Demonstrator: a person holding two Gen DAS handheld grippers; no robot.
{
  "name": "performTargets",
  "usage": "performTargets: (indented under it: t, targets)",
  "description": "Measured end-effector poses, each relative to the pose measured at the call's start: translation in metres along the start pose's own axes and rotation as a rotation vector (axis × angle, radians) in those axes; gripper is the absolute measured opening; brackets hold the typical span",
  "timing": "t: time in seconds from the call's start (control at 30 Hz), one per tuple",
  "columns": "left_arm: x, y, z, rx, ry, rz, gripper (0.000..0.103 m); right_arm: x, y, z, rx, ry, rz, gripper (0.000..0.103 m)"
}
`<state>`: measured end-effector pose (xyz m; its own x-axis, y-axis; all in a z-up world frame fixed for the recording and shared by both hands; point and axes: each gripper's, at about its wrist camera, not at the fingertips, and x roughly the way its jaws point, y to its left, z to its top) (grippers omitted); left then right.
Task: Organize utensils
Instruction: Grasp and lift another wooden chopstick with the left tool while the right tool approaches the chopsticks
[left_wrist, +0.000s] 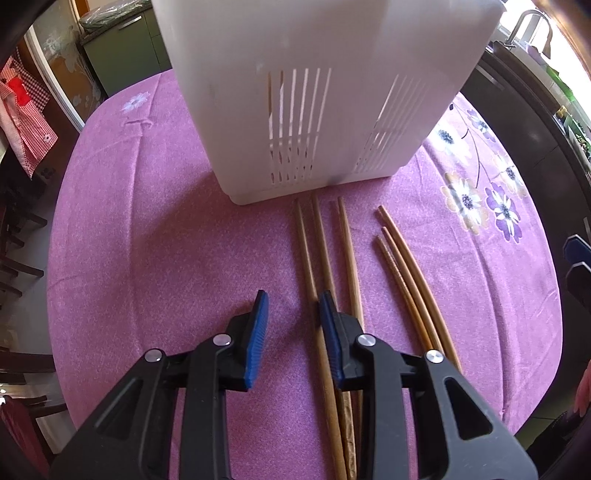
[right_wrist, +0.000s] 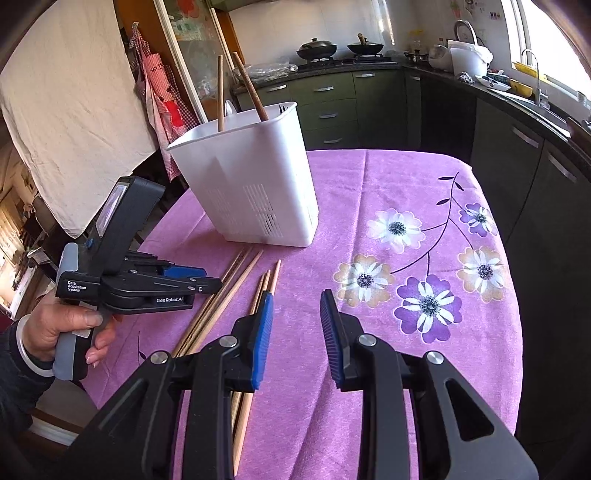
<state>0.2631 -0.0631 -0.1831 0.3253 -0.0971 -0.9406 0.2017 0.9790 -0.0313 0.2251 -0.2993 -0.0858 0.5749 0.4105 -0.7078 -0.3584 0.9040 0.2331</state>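
Several wooden chopsticks (left_wrist: 321, 258) lie side by side on the purple tablecloth, just in front of a white slotted utensil holder (left_wrist: 314, 96). My left gripper (left_wrist: 293, 299) is open and empty, low over the cloth, its right finger above the leftmost chopsticks. In the right wrist view the holder (right_wrist: 255, 192) stands at the table's far left with two chopsticks (right_wrist: 249, 88) upright in it. The loose chopsticks (right_wrist: 236, 284) lie left of my right gripper (right_wrist: 297, 295), which is open and empty. The left gripper (right_wrist: 192, 277) shows there from the side.
The round table (right_wrist: 406, 369) has a purple flowered cloth and drops off on all sides. Dark kitchen cabinets (right_wrist: 517, 155) and a counter with pans stand behind and to the right. An apron (right_wrist: 162, 103) hangs at the left.
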Motion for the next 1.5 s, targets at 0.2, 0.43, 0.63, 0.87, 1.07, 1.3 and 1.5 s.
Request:
performTargets:
  t: [0.2, 0.43, 0.63, 0.87, 1.07, 1.3, 1.5]
  targets:
    - [0.003, -0.011, 0.005, 0.002, -0.005, 0.002, 0.028, 0.003, 0.001, 0.000, -0.002, 0.008, 0.002, 0.028]
    - [0.008, -0.022, 0.009, 0.017, -0.018, 0.035, 0.028, 0.007, 0.002, -0.002, -0.002, 0.019, 0.007, 0.028]
    - [0.006, -0.030, 0.008, 0.027, -0.016, 0.031, 0.007, 0.008, 0.000, -0.002, 0.002, 0.023, 0.006, 0.028]
    - [-0.004, -0.017, 0.003, 0.009, -0.029, 0.009, 0.006, 0.006, 0.000, -0.002, 0.000, 0.020, 0.003, 0.028]
    - [-0.037, -0.002, -0.004, 0.007, -0.093, -0.002, 0.006, 0.004, 0.000, -0.001, -0.004, 0.018, 0.000, 0.028]
    - [-0.090, 0.010, -0.022, 0.011, -0.202, -0.021, 0.006, 0.003, 0.004, 0.001, -0.015, 0.017, -0.004, 0.028]
    - [-0.131, 0.016, -0.042, 0.020, -0.298, -0.024, 0.006, 0.001, 0.009, 0.002, -0.026, 0.016, -0.008, 0.032]
